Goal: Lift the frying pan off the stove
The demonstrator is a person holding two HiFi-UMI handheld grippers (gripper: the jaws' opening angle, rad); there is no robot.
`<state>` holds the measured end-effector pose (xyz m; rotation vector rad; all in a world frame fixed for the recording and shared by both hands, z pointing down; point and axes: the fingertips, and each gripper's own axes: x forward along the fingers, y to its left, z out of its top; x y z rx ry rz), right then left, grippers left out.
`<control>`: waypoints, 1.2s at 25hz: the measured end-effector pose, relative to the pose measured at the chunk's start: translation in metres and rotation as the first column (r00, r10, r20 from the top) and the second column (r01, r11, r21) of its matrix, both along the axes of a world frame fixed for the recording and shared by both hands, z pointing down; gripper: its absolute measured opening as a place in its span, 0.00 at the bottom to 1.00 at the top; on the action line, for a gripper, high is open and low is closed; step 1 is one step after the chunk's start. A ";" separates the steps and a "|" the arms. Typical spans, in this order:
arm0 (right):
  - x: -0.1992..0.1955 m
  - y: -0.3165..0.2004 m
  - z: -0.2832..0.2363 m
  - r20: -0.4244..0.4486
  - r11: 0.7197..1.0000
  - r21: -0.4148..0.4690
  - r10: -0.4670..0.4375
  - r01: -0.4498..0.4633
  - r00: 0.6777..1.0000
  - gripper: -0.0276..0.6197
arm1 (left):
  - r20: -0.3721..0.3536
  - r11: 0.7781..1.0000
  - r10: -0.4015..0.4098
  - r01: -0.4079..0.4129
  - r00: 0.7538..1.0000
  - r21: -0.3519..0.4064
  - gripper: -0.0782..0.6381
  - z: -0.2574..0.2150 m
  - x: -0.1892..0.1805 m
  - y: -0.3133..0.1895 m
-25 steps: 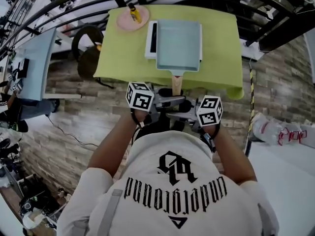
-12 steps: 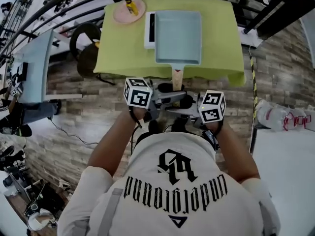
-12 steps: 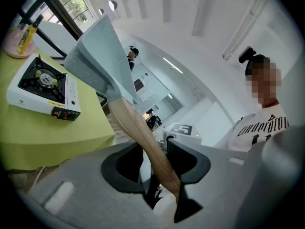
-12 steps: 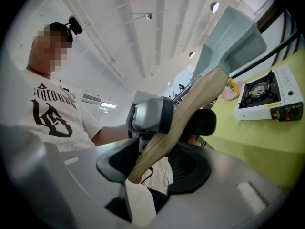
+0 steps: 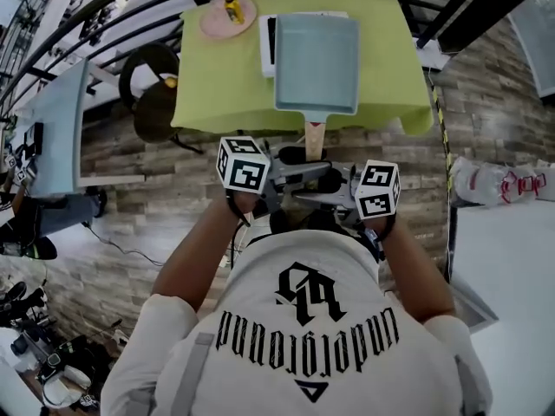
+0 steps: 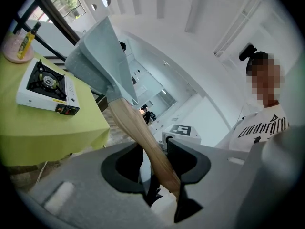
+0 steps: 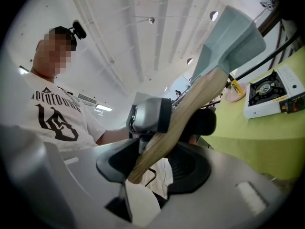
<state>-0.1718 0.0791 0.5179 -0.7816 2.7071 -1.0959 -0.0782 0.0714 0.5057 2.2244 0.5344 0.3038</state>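
A square grey-blue frying pan (image 5: 316, 50) with a wooden handle (image 5: 315, 137) hangs in the air over the white camping stove (image 5: 267, 46), hiding most of it. The stove rests on a green-covered table (image 5: 390, 68). Both grippers hold the handle near its end. My left gripper (image 5: 299, 161) is shut on it from the left, my right gripper (image 5: 323, 185) from the right. The left gripper view has the handle (image 6: 143, 132) running between the jaws up to the pan (image 6: 97, 56), with the stove (image 6: 45, 87) below. In the right gripper view the handle (image 7: 186, 113) rises to the pan (image 7: 233, 37).
A pink plate (image 5: 228, 16) with a yellow item lies at the table's far left corner. A black round object (image 5: 152, 85) sits on the floor left of the table. Black metal bars (image 5: 104, 7) arch over the far side. A white surface (image 5: 512, 276) lies at the right.
The pan looks a little larger and covers more of the stove than a second ago. Both grippers keep their hold on the handle.
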 end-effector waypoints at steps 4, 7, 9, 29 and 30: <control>-0.035 0.004 -0.009 0.012 1.000 -0.001 0.014 -0.014 1.000 0.34 | 0.006 1.000 -0.002 0.002 1.000 0.010 0.36 -0.006 -0.035 0.005; -0.058 0.009 -0.014 0.007 1.000 -0.001 0.021 -0.021 1.000 0.34 | -0.002 1.000 0.010 -0.010 1.000 0.007 0.36 -0.009 -0.058 0.012; -0.076 0.012 -0.015 0.007 1.000 0.002 0.025 -0.025 1.000 0.35 | -0.005 1.000 0.015 -0.015 1.000 0.008 0.36 -0.010 -0.076 0.015; -0.142 0.026 -0.029 -0.002 1.000 0.006 0.028 -0.028 1.000 0.35 | -0.030 1.000 0.021 -0.021 0.999 -0.001 0.36 -0.025 -0.143 0.029; -0.142 0.025 -0.029 -0.001 1.000 0.006 0.027 -0.027 1.000 0.35 | -0.030 1.000 0.019 -0.019 0.999 -0.002 0.36 -0.026 -0.143 0.028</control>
